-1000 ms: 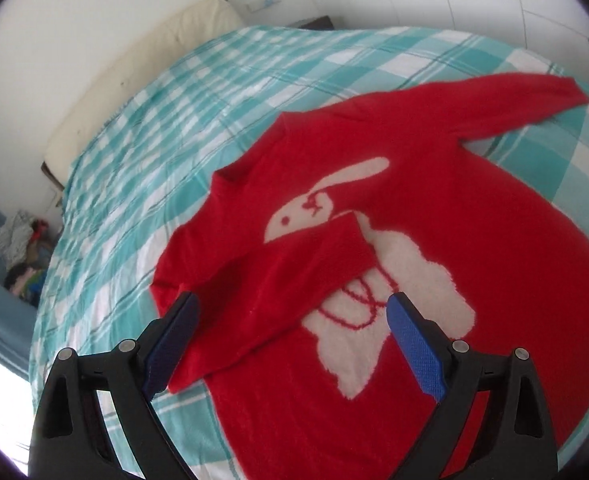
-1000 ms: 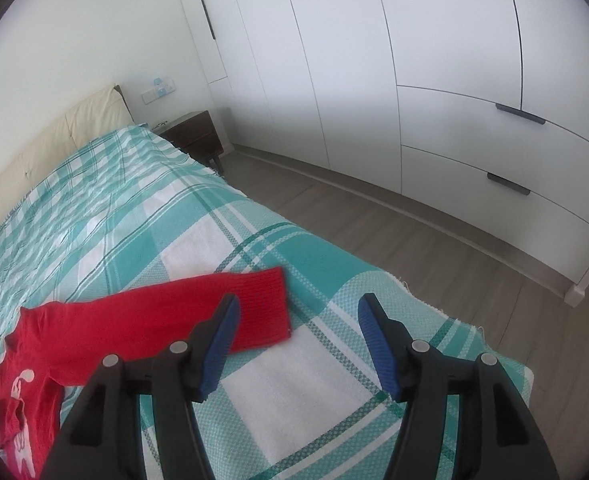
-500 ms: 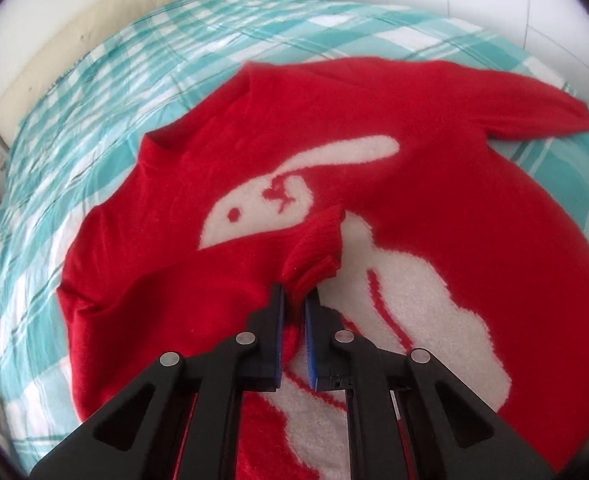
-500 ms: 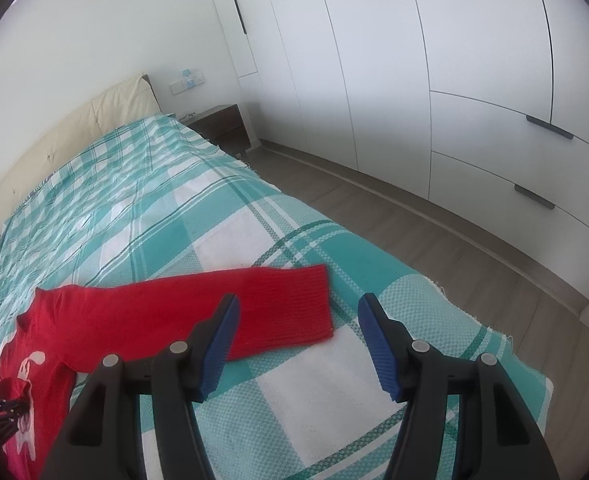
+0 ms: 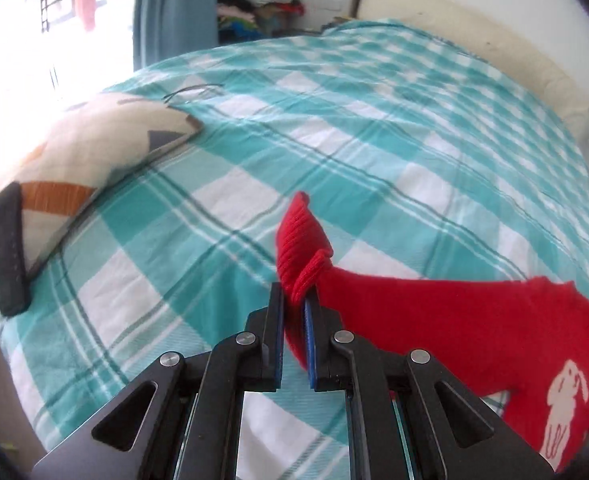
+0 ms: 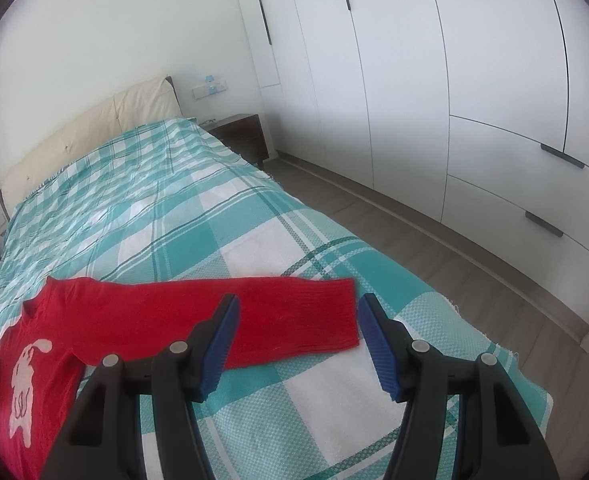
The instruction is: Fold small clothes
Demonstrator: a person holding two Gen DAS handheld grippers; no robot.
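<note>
A small red sweater (image 5: 474, 324) with a white rabbit design lies on a teal checked bedspread (image 5: 334, 140). My left gripper (image 5: 294, 300) is shut on the ribbed cuff (image 5: 300, 240) of one sleeve, pulled out sideways from the body. In the right wrist view the sweater (image 6: 114, 320) lies with its other sleeve (image 6: 294, 320) stretched flat toward the bed's edge. My right gripper (image 6: 298, 312) is open and empty, hovering just above that sleeve near its cuff.
A patterned cushion (image 5: 86, 160) with a dark edge lies at the bed's left side. A curtain and a pile of clothes (image 5: 262, 4) stand beyond. White wardrobes (image 6: 454, 100), a nightstand (image 6: 242, 136) and wood floor (image 6: 454, 260) lie right of the bed.
My left gripper closed on the folded-in sleeve cuff and pulled it out to the left, off the sweater's front. My right gripper moved closer over the other sleeve, still open.
</note>
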